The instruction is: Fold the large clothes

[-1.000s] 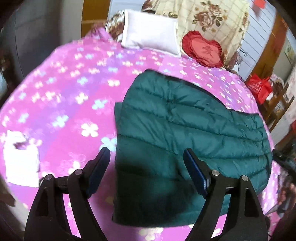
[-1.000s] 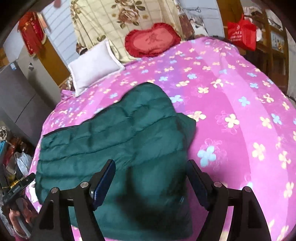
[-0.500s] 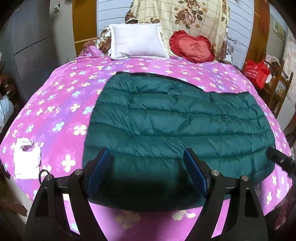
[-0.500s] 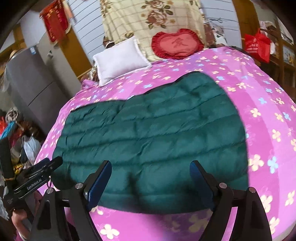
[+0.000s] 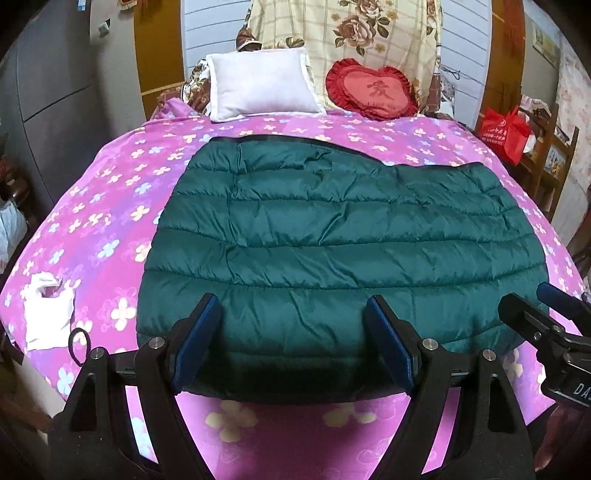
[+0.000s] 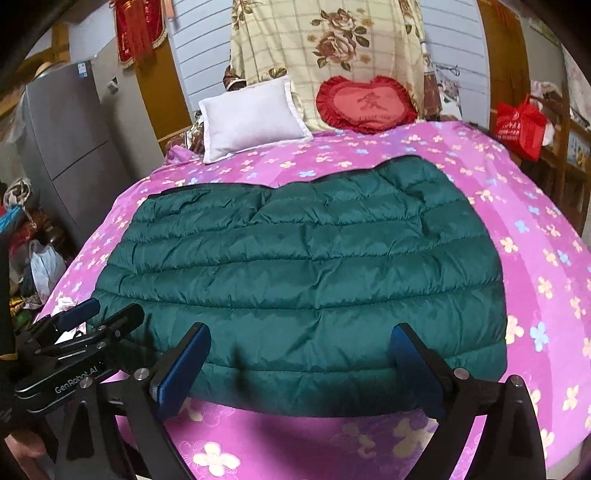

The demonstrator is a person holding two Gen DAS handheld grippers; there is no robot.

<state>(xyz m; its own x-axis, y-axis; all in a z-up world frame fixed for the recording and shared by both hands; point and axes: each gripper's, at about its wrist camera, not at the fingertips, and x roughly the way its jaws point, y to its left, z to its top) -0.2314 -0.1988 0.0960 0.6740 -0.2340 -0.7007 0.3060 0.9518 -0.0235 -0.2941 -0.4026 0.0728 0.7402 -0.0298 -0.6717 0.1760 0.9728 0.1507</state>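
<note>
Fingers spread on both grippers, the right gripper [image 6: 299,363] just widening, hovering over the folded green jacket [image 5: 332,240]; next, grab its near hem

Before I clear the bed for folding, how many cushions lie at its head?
2. The white pillow lies at the head, left; the red heart-shaped cushion sits to its right against the floral blanket. Others may be hidden behind.

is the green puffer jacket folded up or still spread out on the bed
Folded at least once, not into a compact bundle: the green puffer jacket lies flat on the bed as one wide quilted slab, no sleeves showing, zipper edge along the far side.
</note>
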